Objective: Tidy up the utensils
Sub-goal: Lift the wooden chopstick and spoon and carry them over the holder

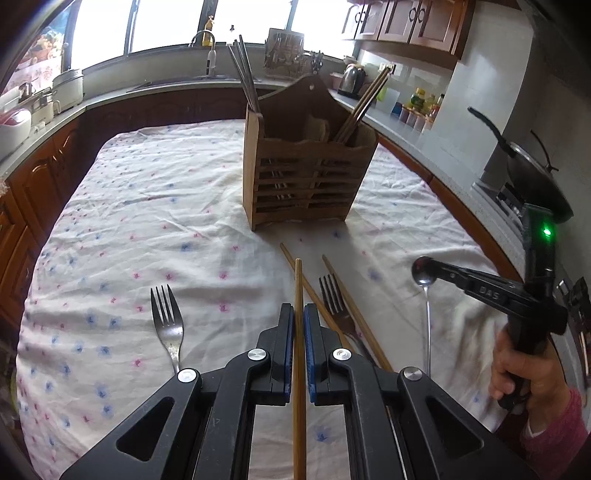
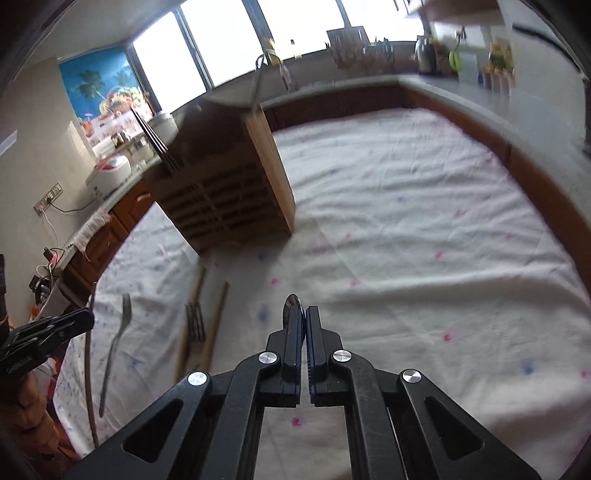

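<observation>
Blown-out windows (image 1: 166,22) backlight; fisheye edges, right view blurred.

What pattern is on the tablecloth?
White tablecloth with small pink and blue flowers; it shows best in the left wrist view.

A home kitchen: wooden cabinets (image 1: 406,18) line the walls, a sink tap (image 1: 207,40) stands under bright windows, with a kettle (image 1: 352,79), wok (image 1: 532,173) and spice jars (image 1: 417,116) along the counter.

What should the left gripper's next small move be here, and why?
Probably carry the chopstick forward toward the right compartment of the wooden holder. The left gripper is shut on it, lifted off the cloth, and the other wooden chopsticks already stand in that compartment, while the metal ones stand in the left.
</observation>
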The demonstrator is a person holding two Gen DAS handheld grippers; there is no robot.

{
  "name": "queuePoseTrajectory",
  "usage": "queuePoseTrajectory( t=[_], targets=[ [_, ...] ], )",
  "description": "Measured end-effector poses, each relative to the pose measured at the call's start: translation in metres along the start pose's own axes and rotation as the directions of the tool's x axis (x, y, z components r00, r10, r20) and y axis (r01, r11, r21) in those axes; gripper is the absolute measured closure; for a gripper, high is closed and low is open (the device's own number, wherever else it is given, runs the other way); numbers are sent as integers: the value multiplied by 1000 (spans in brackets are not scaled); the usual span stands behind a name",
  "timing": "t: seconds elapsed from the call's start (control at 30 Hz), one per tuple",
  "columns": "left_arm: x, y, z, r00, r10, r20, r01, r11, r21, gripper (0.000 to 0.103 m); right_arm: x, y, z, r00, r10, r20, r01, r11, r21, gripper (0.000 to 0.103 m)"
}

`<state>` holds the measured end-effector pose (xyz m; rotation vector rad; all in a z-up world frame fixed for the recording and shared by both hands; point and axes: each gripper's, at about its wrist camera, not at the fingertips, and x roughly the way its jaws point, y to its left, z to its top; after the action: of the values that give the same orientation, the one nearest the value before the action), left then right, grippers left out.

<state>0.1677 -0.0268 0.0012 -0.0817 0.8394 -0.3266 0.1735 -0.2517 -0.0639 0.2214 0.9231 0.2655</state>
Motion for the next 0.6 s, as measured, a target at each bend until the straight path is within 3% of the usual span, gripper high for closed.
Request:
queuePoseTrajectory(
  t=[0.23,0.4,0.6],
  targets=[
    [-24,4,2,998,-22,60,23,1000,-17,99,-47,30,11,986,-57,154,71,994,-85,101],
    [-45,10,1,994,-31,108,34,999,-27,99,-75,59,19,949,-111,295,165,972,-165,101],
    [-64,18,-1,988,-35,150,43,998,-47,99,-84,85,23,928,-115,355,208,949,-238,101]
  ],
)
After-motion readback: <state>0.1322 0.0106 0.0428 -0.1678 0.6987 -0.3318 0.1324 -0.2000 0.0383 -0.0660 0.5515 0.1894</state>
